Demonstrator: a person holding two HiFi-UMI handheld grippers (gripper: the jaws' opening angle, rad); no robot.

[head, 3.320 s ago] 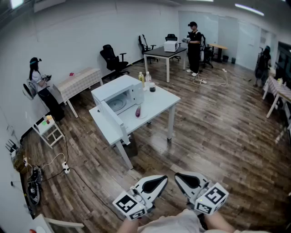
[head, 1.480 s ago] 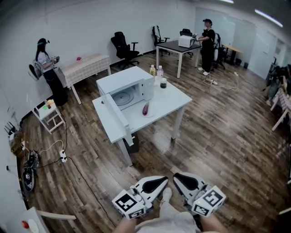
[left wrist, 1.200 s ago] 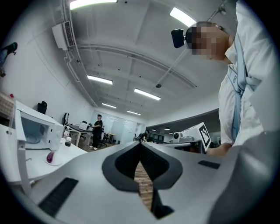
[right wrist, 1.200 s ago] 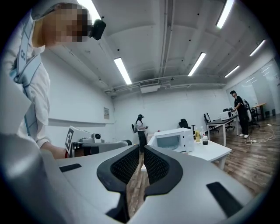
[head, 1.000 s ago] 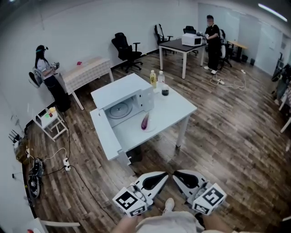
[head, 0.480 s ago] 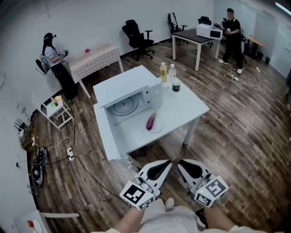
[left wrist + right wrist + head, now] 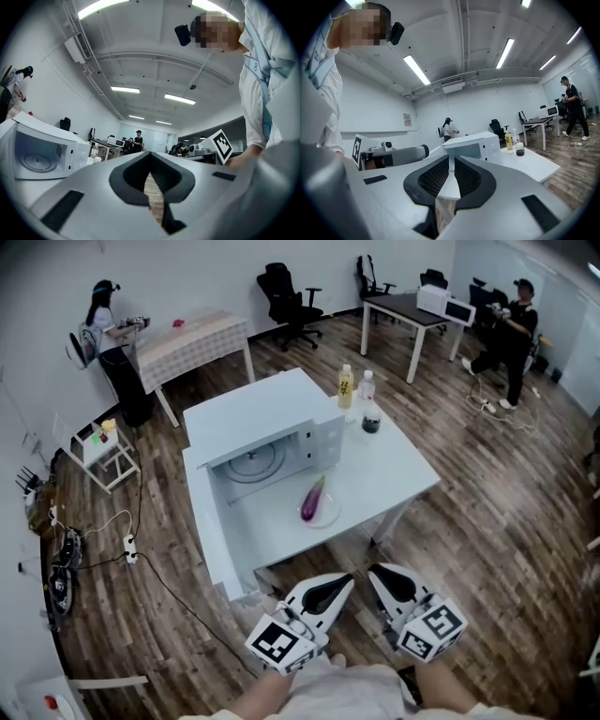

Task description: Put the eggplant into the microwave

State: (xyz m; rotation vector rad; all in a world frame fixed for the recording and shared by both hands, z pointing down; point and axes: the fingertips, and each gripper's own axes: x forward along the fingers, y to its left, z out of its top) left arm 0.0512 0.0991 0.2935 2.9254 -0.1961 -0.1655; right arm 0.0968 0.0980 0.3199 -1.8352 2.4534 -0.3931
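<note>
Ahead of our left gripper (image 7: 343, 581) and right gripper (image 7: 374, 571), both with jaws together, we see the microwave (image 7: 246, 414) open, holding its turntable (image 7: 251, 463); eggplant (image 7: 312, 500) on plate (image 7: 325, 515) outside.

White walls (image 7: 37, 296) enclose a wood-plank floor (image 7: 506, 512) with black office chairs (image 7: 289, 292) under strip lights (image 7: 125, 89).

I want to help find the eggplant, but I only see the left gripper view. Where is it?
Observer: The eggplant lies on a small plate on the white table, just in front of the open microwave.
Operator: Is the other gripper holding something?
Observer: No, the right gripper has its jaws shut with nothing between them.
Operator: Are the grippers close to the table?
Observer: Not yet; the left gripper and the right one hover short of its near edge, over the wooden floor.
</note>
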